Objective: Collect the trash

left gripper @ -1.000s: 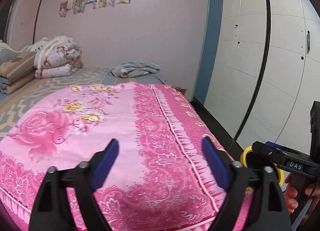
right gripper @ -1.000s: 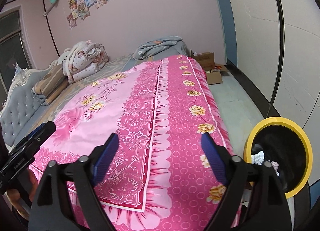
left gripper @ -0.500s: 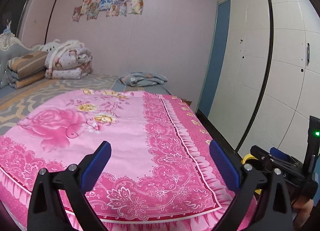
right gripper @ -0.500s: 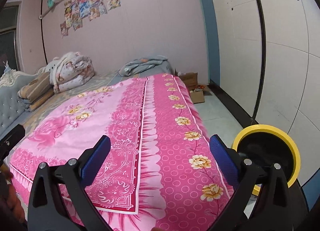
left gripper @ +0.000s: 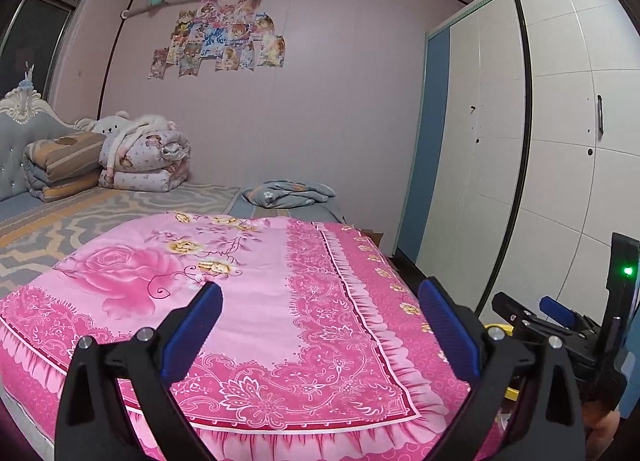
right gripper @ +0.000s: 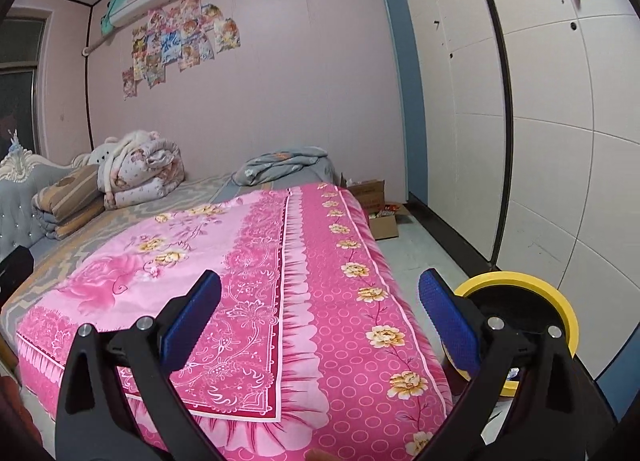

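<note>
My left gripper (left gripper: 320, 325) is open and empty, held above the foot of a bed with a pink floral cover (left gripper: 248, 301). My right gripper (right gripper: 320, 317) is open and empty too, above the bed's right front corner (right gripper: 360, 341). A yellow-rimmed black trash bin (right gripper: 532, 293) stands on the floor right of the bed, partly behind my right finger; a sliver of its rim shows in the left wrist view (left gripper: 498, 329). The right gripper's body shows at the right of the left wrist view (left gripper: 560, 325). No loose trash is visible on the bed.
Folded quilts (left gripper: 144, 161) and a headboard (left gripper: 24, 133) lie at the far left. A grey blanket (right gripper: 280, 165) lies at the far end. Open cardboard boxes (right gripper: 380, 205) sit on the floor by the wall. White wardrobe doors (right gripper: 540, 101) line the right side.
Both grippers have tilted upward and drawn back, so more wall and the air conditioner show. The bin has slid lower and right in the right wrist view. Both stay open.
</note>
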### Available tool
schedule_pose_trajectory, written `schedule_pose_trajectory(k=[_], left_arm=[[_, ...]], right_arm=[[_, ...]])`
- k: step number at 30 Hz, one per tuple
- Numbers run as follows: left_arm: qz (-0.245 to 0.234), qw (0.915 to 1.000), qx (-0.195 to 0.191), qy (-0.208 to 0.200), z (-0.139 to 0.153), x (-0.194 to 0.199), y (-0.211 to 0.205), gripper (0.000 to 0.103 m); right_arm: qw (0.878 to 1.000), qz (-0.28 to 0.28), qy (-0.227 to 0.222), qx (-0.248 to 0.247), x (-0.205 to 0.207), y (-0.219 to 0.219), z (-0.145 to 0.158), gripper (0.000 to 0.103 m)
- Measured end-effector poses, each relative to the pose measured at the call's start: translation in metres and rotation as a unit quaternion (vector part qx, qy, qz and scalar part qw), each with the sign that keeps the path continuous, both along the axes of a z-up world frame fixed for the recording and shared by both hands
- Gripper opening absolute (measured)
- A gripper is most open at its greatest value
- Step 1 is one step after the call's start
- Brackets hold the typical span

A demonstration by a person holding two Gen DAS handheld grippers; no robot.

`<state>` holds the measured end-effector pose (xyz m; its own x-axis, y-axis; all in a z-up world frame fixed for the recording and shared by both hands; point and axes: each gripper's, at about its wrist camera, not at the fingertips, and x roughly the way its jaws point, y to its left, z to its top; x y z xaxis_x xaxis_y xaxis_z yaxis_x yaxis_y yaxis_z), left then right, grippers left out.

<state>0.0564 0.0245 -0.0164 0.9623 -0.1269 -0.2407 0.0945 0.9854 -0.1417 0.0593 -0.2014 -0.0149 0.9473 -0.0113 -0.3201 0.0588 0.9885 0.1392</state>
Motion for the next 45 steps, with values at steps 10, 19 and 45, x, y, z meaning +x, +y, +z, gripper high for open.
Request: schedule_pose_trajectory(k=[10, 19, 45], left_arm=[[0.006, 0.9999, 0.004, -0.009, 0.000, -0.006, 0.000, 0.095], [0.005, 1.0000, -0.001, -0.004, -0.001, -0.005, 0.001, 0.095], [0.000, 1.0000, -0.003, -0.002, -0.004, -0.004, 0.002, 0.095]], right_arm=[[1.000, -0.008, 0.002, -0.010, -0.005, 0.004, -0.003, 0.095], [1.000, -0.010, 0.010, -0.008, -0.003, 0.003, -0.007, 0.095], [1.000, -0.012, 0.029, 0.000, 0.004, 0.006, -0.016, 0.095]])
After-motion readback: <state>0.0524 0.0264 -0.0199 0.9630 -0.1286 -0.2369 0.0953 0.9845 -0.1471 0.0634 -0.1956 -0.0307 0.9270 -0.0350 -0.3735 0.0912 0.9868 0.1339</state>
